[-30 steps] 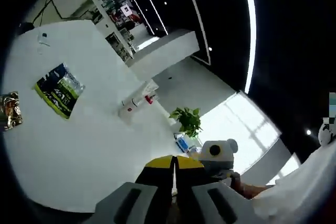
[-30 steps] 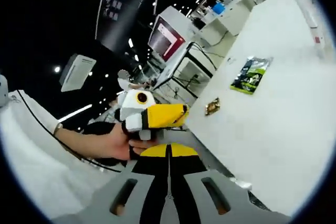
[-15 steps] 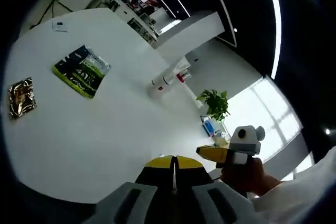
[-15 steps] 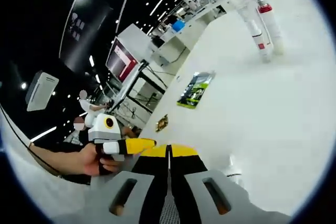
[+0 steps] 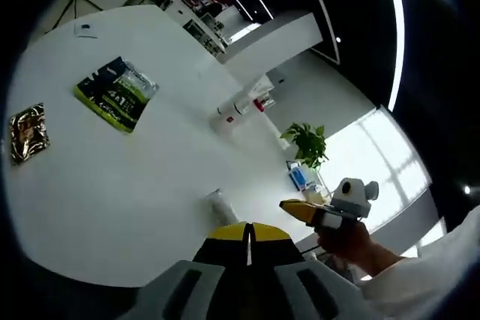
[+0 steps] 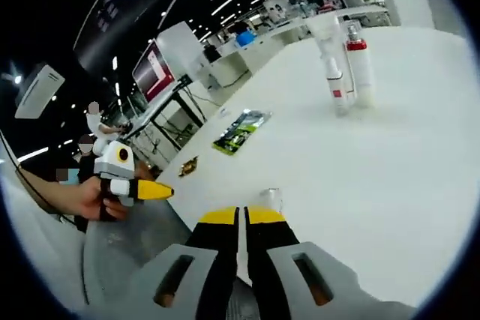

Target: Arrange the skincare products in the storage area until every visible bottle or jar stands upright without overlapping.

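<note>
Two tall white bottles stand close together at the table's far side: one with a red mark point(image 6: 334, 73) and one with a red cap point(image 6: 361, 71). The left gripper view has the pair point(image 5: 241, 106) small and distant. A small pale jar point(image 5: 220, 201) point(image 6: 270, 198) sits on the table just beyond both grippers' tips. My left gripper point(image 5: 247, 230) is shut with nothing in it, and it enters the right gripper view point(image 6: 148, 190) from the left, held by a hand. My right gripper point(image 6: 241, 217) is shut and empty, and it comes into the left gripper view point(image 5: 298, 211) from the right.
On the white table point(image 5: 150, 177) lie a green packet point(image 5: 115, 94) point(image 6: 240, 128) and a gold foil packet point(image 5: 28, 132) point(image 6: 187, 165). A small card point(image 5: 85, 29) lies at the far edge. A potted plant point(image 5: 306, 144) stands beyond the table. Desks and monitors point(image 6: 161, 65) fill the background.
Both cameras have swung down toward the table, so the small jar now shows in front of the tips. The bottles appear more upright in the right gripper view. Both grippers stayed shut.
</note>
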A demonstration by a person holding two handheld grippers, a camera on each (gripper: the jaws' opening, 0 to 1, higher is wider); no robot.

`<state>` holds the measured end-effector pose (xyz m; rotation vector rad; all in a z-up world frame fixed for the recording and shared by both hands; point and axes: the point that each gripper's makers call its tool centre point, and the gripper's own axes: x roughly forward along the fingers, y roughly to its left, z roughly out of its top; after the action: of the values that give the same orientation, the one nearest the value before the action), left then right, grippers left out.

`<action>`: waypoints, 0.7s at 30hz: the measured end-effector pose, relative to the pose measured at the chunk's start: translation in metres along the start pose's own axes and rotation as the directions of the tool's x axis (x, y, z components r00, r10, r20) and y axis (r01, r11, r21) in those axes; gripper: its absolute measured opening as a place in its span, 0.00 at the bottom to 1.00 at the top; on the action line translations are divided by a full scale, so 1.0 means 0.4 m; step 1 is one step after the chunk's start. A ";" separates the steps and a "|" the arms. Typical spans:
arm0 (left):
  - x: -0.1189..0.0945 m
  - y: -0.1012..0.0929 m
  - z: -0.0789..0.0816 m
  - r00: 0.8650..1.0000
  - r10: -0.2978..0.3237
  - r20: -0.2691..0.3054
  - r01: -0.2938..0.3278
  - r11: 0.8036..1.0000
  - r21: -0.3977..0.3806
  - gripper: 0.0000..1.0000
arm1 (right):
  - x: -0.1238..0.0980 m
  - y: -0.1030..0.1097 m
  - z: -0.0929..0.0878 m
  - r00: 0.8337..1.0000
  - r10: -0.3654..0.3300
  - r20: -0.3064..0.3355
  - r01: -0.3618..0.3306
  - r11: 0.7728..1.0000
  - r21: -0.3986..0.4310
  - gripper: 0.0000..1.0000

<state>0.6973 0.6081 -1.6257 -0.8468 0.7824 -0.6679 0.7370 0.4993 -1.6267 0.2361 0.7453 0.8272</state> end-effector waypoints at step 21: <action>0.004 0.007 -0.009 1.000 0.018 -0.015 -0.018 1.000 0.023 0.01 | 0.035 -0.055 -0.141 0.902 -0.088 -0.422 -0.161 0.839 -0.520 0.47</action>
<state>0.6957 0.6066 -1.6302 -0.8135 0.7938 -0.6668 0.7176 0.4900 -1.6849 -0.4704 0.8838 1.1144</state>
